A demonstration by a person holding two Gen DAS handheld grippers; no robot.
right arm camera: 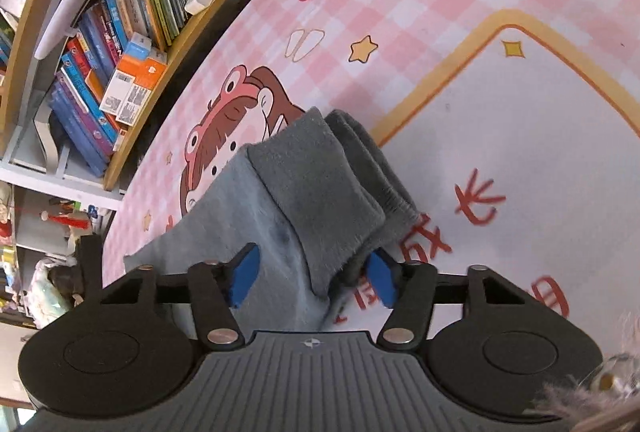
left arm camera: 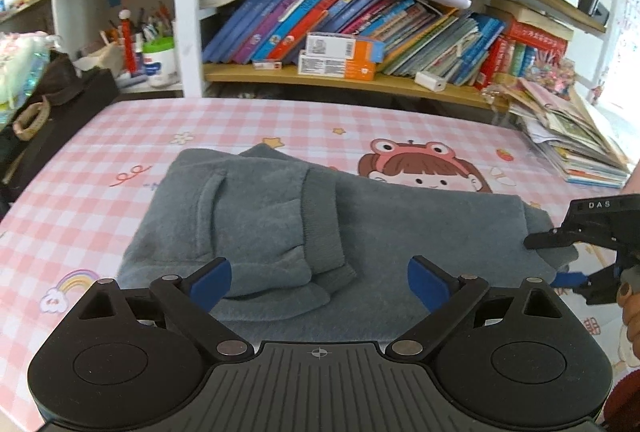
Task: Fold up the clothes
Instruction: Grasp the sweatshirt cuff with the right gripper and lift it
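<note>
Right view alone shows sweatshirt (right arm camera: 320, 191) cuff, seemingly unpinched.

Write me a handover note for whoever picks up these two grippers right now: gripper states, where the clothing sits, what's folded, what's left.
Left gripper: open, holding nothing, hovering over the near edge of the grey sweatshirt.
Right gripper: open, its fingers either side of the sweatshirt's ribbed cuffs; not clamped.
The sweatshirt lies on the pink checked table cover, already folded into a compact bundle with a sleeve laid across the top.
Left to do: probably fold the cuff end in and flatten the bundle.
</note>
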